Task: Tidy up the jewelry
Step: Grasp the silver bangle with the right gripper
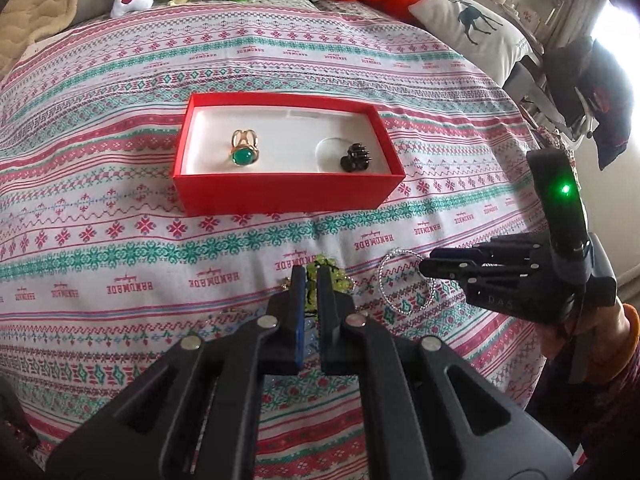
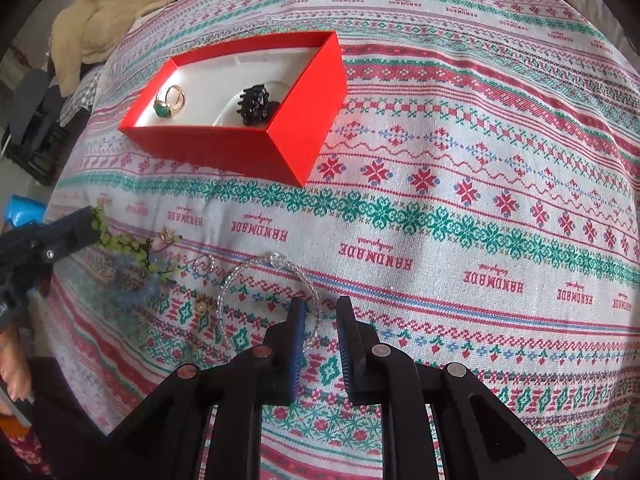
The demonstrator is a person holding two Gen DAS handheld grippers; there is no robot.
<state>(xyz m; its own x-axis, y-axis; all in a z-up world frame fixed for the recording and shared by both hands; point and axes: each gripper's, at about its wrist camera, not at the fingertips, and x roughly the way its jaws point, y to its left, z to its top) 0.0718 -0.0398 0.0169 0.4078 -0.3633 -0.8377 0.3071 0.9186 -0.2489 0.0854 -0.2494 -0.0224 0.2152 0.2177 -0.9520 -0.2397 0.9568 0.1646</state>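
Now the left gripper (image 1: 311,280) has its jaws nearly together around a strand of green beads (image 2: 128,246); they appear to pinch it, with the rest of the strand trailing on the cloth. The right gripper (image 2: 320,312) has its jaws parted, straddling the near arc of a clear beaded bracelet (image 2: 264,280) without yet squeezing it.

To do this step well, I judge the left should lift slowly so the strand comes free of the small gold pieces (image 2: 170,236) tangled beside it, and the right should close on a single arc of the loop, not on cloth.

Relative to the red box (image 1: 280,196), both pieces lie on the near side, on the patterned tablecloth (image 2: 480,200), the beads nearer its left end, the bracelet nearer its right. The strand's long axis runs diagonally, roughly toward the box; the bracelet lies flat, an oval. Inside the box sit a green-stone ring (image 1: 244,152) and a black hair claw (image 1: 355,157).
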